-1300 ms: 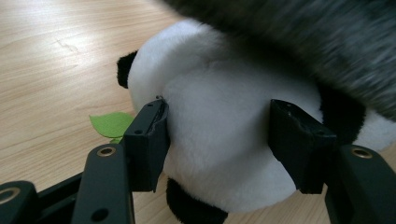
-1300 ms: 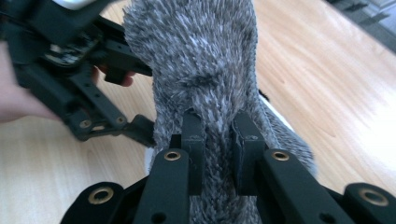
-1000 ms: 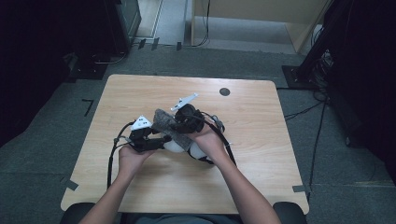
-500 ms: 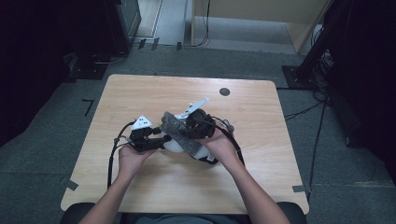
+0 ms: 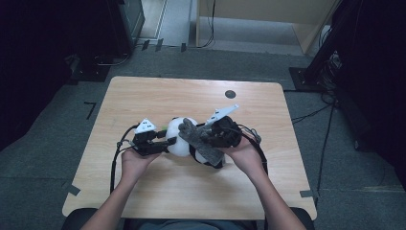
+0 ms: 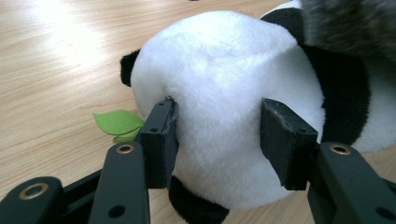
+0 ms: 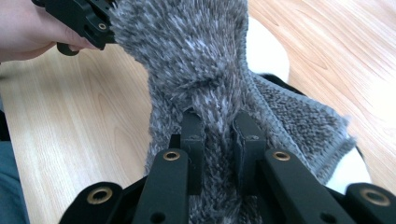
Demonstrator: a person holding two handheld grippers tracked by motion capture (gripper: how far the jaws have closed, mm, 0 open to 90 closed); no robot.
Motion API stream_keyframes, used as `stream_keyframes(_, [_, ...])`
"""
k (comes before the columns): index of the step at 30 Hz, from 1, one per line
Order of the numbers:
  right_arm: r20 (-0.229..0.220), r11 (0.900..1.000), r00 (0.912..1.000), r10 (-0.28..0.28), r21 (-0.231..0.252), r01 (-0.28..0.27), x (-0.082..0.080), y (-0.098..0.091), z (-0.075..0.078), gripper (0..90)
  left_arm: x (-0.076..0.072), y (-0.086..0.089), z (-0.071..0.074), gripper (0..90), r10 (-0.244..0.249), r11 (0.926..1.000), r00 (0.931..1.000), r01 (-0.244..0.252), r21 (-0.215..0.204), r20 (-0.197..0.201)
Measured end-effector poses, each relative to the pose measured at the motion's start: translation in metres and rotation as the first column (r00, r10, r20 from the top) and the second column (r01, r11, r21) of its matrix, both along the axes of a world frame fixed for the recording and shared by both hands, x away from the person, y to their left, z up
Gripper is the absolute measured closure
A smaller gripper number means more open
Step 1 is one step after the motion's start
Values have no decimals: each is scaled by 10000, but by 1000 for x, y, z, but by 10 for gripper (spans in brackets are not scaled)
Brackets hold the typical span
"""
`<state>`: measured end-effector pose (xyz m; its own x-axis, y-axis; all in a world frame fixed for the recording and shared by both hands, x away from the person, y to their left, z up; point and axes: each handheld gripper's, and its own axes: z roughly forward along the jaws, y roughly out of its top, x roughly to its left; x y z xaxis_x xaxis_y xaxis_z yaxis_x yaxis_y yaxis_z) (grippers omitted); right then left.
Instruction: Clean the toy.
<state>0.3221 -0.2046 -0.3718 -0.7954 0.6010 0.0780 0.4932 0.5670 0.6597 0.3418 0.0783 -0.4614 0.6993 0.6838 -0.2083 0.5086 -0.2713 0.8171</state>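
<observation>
A black-and-white plush panda (image 5: 181, 140) lies in the middle of the wooden table (image 5: 143, 96). My left gripper (image 5: 167, 143) grips its white head from the left; in the left gripper view both pads press into the fur of the panda (image 6: 219, 88), with my left gripper (image 6: 217, 140) shut on it. A green felt leaf (image 6: 116, 122) pokes out beside the head. My right gripper (image 5: 213, 136) is shut on a grey fuzzy sock (image 5: 198, 140) draped over the panda's body. In the right gripper view the sock (image 7: 196, 56) is pinched in my right gripper (image 7: 219, 140).
A round black grommet (image 5: 230, 94) sits near the table's far edge. Cables trail from both grippers over the tabletop. Dark equipment and cables stand on the floor around the table. The person's hand with the left gripper (image 7: 81, 18) is close by in the right gripper view.
My right gripper has moved right and slightly nearer the person, pulling the grey sock along over the panda. The left gripper has stayed clamped on the head.
</observation>
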Motion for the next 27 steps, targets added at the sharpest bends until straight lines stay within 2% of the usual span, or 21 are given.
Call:
stream_keyframes(10, [106,9976,9979,-641,253,638,-12,-34,0,782,0,0,0,493,44,10000,10000,-44,-32,-18])
stream_keyframes(14, [176,9955,9958,-895,339,889,-13,-46,-2,778,-1,0,2,521,64,10000,9999,-65,-69,-159])
stream_keyframes(17, [149,9931,9936,-1120,371,1114,-12,-51,-6,778,-1,1,2,550,37,9999,9998,-39,-93,-195])
stream_keyframes(24, [168,9914,9925,-1213,508,1203,-7,-51,-7,781,-1,1,2,549,-5,9999,9999,3,-132,-171])
stream_keyframes(27, [415,9885,9896,-1377,693,1346,-11,-56,-1,785,-1,2,1,543,-5,9999,9999,3,-102,-162])
